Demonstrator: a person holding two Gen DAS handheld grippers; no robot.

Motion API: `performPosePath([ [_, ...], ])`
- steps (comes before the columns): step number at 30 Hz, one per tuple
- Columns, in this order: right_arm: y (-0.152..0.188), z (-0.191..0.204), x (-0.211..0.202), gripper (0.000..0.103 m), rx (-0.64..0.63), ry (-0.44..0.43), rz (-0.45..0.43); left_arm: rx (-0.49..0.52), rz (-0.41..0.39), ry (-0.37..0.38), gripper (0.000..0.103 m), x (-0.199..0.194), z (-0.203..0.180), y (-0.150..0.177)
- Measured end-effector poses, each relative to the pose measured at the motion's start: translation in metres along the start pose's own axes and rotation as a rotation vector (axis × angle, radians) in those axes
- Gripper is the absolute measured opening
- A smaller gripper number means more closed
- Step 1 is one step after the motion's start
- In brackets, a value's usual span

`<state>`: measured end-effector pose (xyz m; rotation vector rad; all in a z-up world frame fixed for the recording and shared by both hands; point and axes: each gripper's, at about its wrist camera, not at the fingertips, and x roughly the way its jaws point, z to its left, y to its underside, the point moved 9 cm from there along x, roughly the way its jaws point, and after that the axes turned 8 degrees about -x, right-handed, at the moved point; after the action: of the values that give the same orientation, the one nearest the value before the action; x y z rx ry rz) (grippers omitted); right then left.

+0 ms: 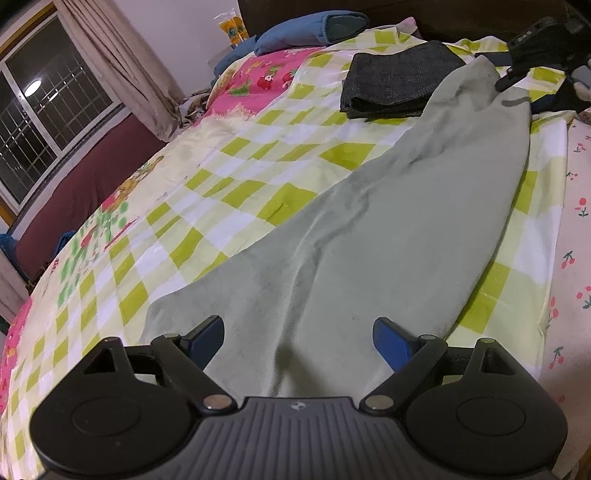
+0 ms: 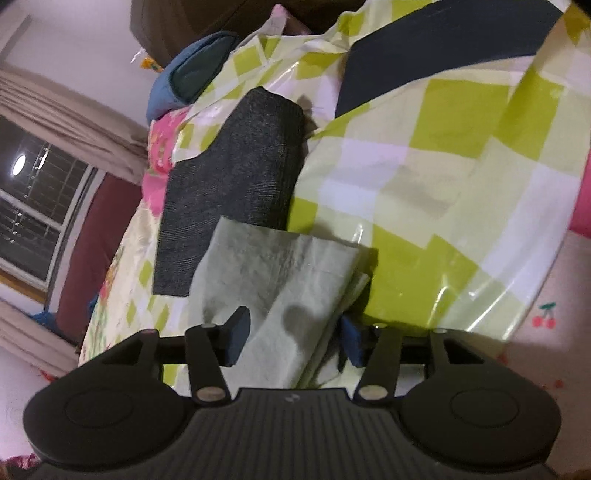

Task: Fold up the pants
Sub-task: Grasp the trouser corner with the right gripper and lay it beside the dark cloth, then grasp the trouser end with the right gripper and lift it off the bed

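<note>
Pants (image 1: 369, 229) lie between the spread fingers of the left gripper (image 1: 298, 341); right gripper (image 2: 293, 338) straddles the hem, fingers apart.

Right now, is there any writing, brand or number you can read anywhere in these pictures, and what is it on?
None can be read.
Small pale emblem on the left gripper body: a logo, not letters.
Same emblem on the right gripper: blurred.
Yellow packet by the wall: print too small.
White marks on the far black device: too blurred.

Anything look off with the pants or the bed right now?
Slightly. The green pants lie diagonally, and their far end overlaps the folded dark pants. Nothing is spilled or visibly damaged.
</note>
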<state>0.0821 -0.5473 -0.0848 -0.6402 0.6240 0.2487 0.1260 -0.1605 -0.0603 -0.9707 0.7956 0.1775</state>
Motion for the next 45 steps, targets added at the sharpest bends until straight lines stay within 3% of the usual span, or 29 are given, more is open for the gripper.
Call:
performPosePath([
  [1,0.0,0.003,0.001,0.051,-0.009,-0.005,-0.011,0.0,-0.003,0.003,0.101,-0.001,-0.001,-0.001],
  [3,0.0,0.003,-0.001,0.03,-0.015,-0.003,-0.021,0.004,-0.008,0.006,0.101,-0.002,-0.001,-0.003],
  [6,0.001,-0.006,-0.009,0.012,0.042,-0.042,-0.032,-0.001,-0.015,0.011,0.101,-0.002,-0.001,-0.006],
  [13,0.002,-0.006,0.009,0.018,0.073,-0.079,-0.031,0.008,-0.006,0.027,0.101,0.004,-0.012,-0.008],
  [16,0.001,-0.003,0.017,0.012,0.091,-0.068,-0.024,0.023,-0.012,0.041,0.101,0.005,-0.02,-0.012],
  [17,0.0,0.0,0.013,0.008,0.087,-0.074,-0.025,0.026,-0.015,0.046,0.101,0.006,-0.022,-0.014],
  [21,-0.01,0.02,-0.017,0.006,0.073,-0.155,-0.069,0.034,-0.033,0.073,0.101,0.006,-0.032,-0.021],
  [26,-0.028,0.064,-0.071,0.006,-0.042,-0.262,-0.193,0.01,-0.075,0.109,0.101,-0.003,-0.039,-0.031],
  [31,-0.018,0.046,-0.045,0.006,0.02,-0.197,-0.124,0.008,-0.04,0.114,0.101,0.003,-0.043,-0.023],
  [35,-0.022,0.058,-0.041,0.006,-0.008,-0.197,-0.11,0.011,-0.042,0.121,0.101,0.001,-0.042,-0.023],
  [40,-0.043,0.08,-0.073,0.006,-0.056,-0.259,-0.196,-0.036,-0.061,0.132,0.101,-0.002,-0.037,-0.03],
  [43,-0.031,0.055,-0.065,0.006,-0.042,-0.167,-0.169,-0.021,-0.015,0.173,0.101,0.009,-0.047,-0.023],
  [45,-0.013,0.019,-0.041,0.006,0.042,-0.067,-0.075,-0.009,0.024,0.189,0.101,0.017,-0.056,-0.013],
])
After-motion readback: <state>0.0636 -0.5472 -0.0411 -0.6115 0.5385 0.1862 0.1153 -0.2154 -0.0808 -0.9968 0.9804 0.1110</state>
